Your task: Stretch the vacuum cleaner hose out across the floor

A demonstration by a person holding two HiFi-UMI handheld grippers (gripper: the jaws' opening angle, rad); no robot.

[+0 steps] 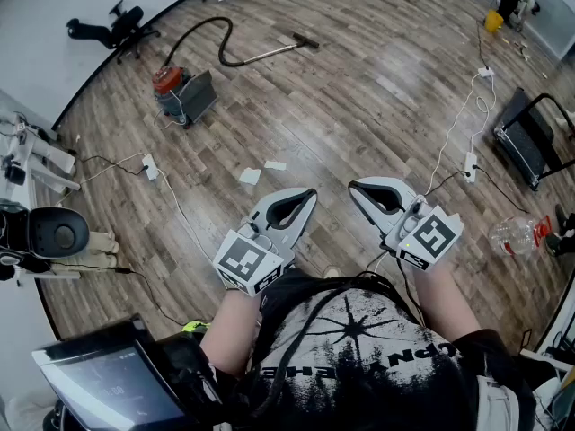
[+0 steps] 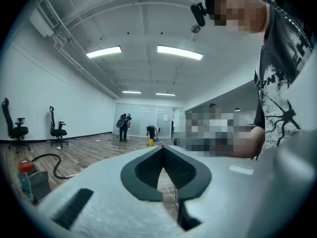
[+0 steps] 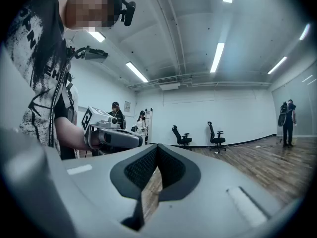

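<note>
The vacuum cleaner [image 1: 180, 92], a grey body with a red top, stands on the wood floor at the far left. Its black hose [image 1: 216, 45] curls away from it and ends in a metal wand with a floor nozzle [image 1: 304, 40]. Both grippers are held close to my chest, far from the vacuum. The left gripper [image 1: 312, 193] and the right gripper [image 1: 353, 187] are shut and empty, tips pointing toward each other. In the left gripper view the vacuum [image 2: 29, 180] and hose [image 2: 52, 162] lie low at the left, beyond the shut left gripper [image 2: 162, 147]. The right gripper [image 3: 156, 146] faces office chairs.
White cables and power strips [image 1: 150, 166] [image 1: 470, 164] run over the floor, with paper scraps [image 1: 250, 176] between. A toppled office chair [image 1: 112, 27] lies at the back left, a treadmill [image 1: 530, 137] and a plastic bottle [image 1: 517, 234] at the right. People stand far off [image 2: 123, 125].
</note>
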